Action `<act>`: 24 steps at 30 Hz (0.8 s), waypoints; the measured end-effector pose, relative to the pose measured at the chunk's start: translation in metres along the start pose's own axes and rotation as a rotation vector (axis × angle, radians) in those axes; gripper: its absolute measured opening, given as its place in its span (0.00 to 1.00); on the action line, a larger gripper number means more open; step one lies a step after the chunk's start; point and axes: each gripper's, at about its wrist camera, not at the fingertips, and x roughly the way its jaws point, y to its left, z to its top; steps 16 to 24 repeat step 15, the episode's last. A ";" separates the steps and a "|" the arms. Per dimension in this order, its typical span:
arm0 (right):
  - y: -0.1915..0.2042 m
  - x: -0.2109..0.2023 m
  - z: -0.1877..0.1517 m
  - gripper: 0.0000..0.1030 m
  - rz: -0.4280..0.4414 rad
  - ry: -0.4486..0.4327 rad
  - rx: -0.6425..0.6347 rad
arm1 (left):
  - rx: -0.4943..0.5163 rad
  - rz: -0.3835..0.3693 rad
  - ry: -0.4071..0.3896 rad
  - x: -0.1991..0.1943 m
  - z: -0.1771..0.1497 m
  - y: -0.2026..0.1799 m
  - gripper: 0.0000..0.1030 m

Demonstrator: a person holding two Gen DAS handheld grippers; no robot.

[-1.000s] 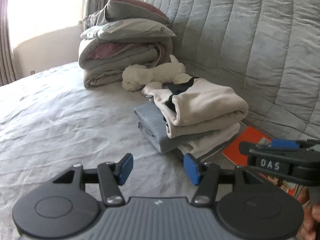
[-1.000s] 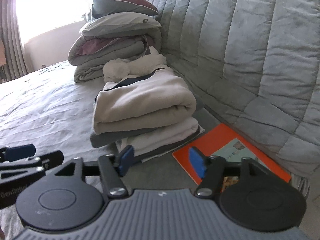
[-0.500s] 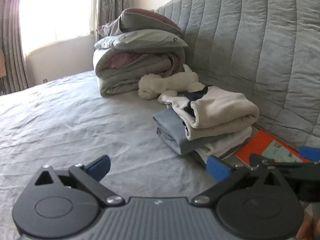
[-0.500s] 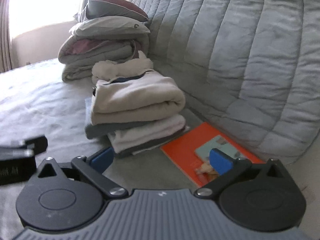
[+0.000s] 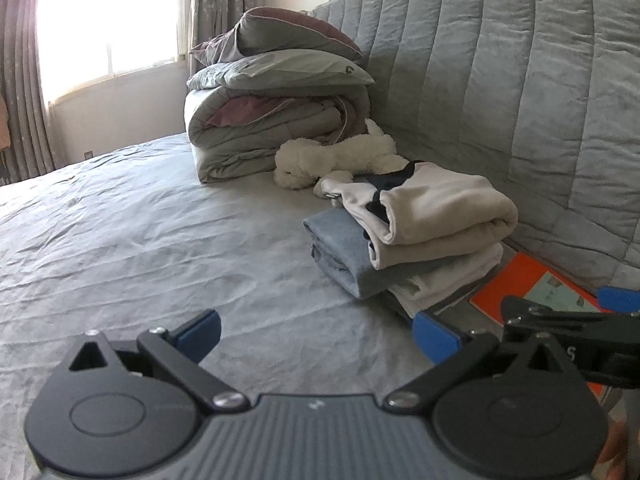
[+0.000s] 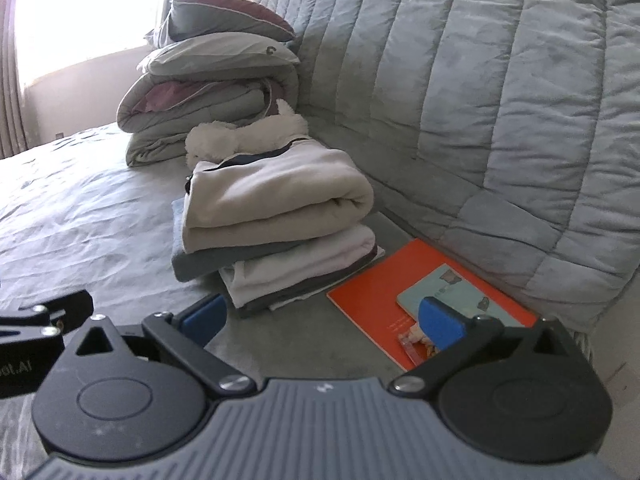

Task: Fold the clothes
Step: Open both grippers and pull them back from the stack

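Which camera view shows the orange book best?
The right wrist view: the orange book lies almost whole beside the folded clothes. In the left wrist view the right gripper hides most of it.

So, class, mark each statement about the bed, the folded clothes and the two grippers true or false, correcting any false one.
1. The cream garment lies on top of the clothes pile. True.
2. The left gripper is shut on a shirt. False: open, nothing between its jaws.
3. The orange book lies on the pile. False: beside it, on the bed.
4. The right gripper is open. True.
5. The white plush toy lies behind the pile. True.
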 end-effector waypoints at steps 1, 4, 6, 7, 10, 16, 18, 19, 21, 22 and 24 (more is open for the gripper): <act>-0.001 0.000 0.000 1.00 0.000 0.003 0.001 | 0.003 0.001 0.003 0.000 -0.001 -0.001 0.99; 0.001 0.002 -0.002 1.00 0.000 0.011 -0.011 | 0.007 0.001 0.008 0.000 -0.002 -0.002 0.99; 0.002 0.002 -0.002 1.00 0.003 0.014 -0.021 | 0.008 0.000 0.009 0.000 -0.003 -0.002 0.99; 0.002 0.001 -0.003 1.00 0.005 0.012 -0.023 | 0.008 0.002 0.009 -0.001 -0.003 -0.001 0.99; 0.002 0.001 -0.003 1.00 0.010 0.010 -0.022 | 0.004 -0.003 0.011 -0.001 -0.003 -0.001 0.99; 0.002 0.001 -0.002 1.00 0.012 0.011 -0.023 | 0.014 0.002 0.008 -0.001 -0.003 -0.002 0.99; 0.002 0.001 -0.002 1.00 0.012 0.011 -0.023 | 0.014 0.002 0.008 -0.001 -0.003 -0.002 0.99; 0.002 0.001 -0.002 1.00 0.012 0.011 -0.023 | 0.014 0.002 0.008 -0.001 -0.003 -0.002 0.99; 0.002 0.001 -0.002 1.00 0.012 0.011 -0.023 | 0.014 0.002 0.008 -0.001 -0.003 -0.002 0.99; 0.002 0.001 -0.002 1.00 0.012 0.011 -0.023 | 0.014 0.002 0.008 -0.001 -0.003 -0.002 0.99; 0.002 0.001 -0.002 1.00 0.012 0.011 -0.023 | 0.014 0.002 0.008 -0.001 -0.003 -0.002 0.99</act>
